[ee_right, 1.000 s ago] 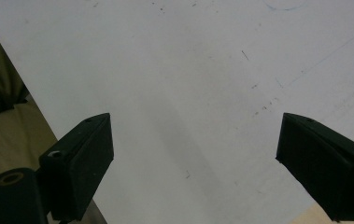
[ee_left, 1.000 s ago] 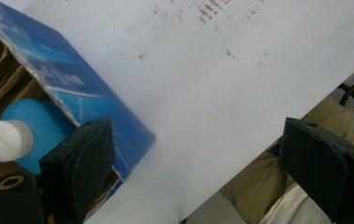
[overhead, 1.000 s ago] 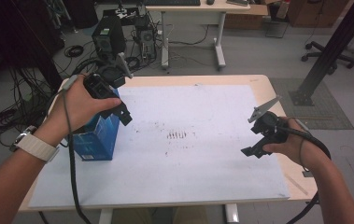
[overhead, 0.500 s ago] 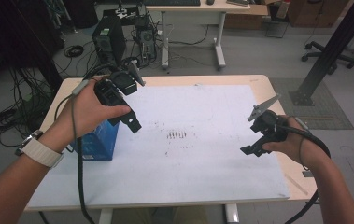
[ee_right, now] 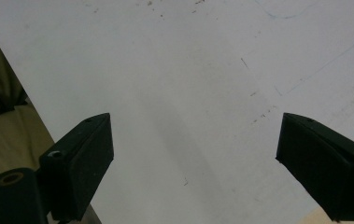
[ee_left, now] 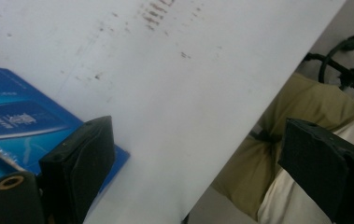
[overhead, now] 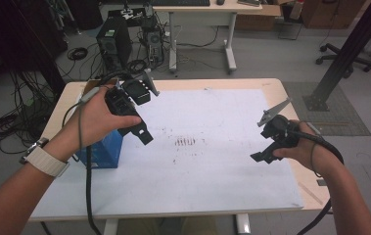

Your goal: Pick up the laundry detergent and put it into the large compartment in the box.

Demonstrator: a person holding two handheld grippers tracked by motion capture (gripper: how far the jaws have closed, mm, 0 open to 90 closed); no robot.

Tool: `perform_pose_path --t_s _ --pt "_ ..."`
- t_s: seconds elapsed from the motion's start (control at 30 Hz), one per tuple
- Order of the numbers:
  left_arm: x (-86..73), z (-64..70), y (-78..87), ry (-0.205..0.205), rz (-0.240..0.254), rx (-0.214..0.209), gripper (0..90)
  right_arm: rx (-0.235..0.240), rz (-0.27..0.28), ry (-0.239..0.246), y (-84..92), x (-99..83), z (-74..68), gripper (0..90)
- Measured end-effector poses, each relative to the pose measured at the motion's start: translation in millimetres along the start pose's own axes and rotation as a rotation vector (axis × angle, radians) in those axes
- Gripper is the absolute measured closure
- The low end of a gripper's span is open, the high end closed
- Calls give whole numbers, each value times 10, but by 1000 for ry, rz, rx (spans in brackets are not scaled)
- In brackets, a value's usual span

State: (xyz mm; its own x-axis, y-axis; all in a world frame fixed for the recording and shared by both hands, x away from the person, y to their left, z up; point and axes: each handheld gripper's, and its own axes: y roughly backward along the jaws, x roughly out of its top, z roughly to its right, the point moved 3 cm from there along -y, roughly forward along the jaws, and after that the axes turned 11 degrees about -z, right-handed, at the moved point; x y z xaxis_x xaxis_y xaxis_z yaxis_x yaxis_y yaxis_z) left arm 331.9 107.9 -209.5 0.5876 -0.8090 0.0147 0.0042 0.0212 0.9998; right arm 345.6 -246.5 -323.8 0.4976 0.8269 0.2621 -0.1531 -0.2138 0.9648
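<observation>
The left tool (overhead: 141, 129) is held up above the left side of the tabletop (overhead: 271, 85), its two black jaws spread wide apart with nothing between them. Just below and beside it, a blue cardboard box (overhead: 102, 149) stands on the white sheet (overhead: 212, 171) that covers the tabletop, near the left edge; in the left gripper view the box's blue face (ee_left: 20, 121) lies behind the left jaw. The right tool (overhead: 261, 156) hovers over the sheet's right side, well apart from the box, jaws likewise wide apart and empty. A faint patch of dark marks (overhead: 185, 142) sits at the sheet's middle, between the two tools.
</observation>
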Motion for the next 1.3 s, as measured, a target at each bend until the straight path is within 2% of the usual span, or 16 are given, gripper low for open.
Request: perform_pose_path --t_s 0.17,0.33,0.7,1.07,1.3 --pt "23 60 -19 -62 -26 -10 113 0 1 0 -3 2 0 111" --pt "51 104 -36 -87 -46 -18 113 0 0 0 0 3 -3 111" --pt "108 194 -98 -174 -77 -52 112 -2 2 0 9 -2 0 111" --pt "175 256 -152 -228 -41 -62 112 1 4 0 9 -3 2 111" --pt "191 271 -160 -233 -28 -60 112 2 5 -3 4 -33 -1 111"
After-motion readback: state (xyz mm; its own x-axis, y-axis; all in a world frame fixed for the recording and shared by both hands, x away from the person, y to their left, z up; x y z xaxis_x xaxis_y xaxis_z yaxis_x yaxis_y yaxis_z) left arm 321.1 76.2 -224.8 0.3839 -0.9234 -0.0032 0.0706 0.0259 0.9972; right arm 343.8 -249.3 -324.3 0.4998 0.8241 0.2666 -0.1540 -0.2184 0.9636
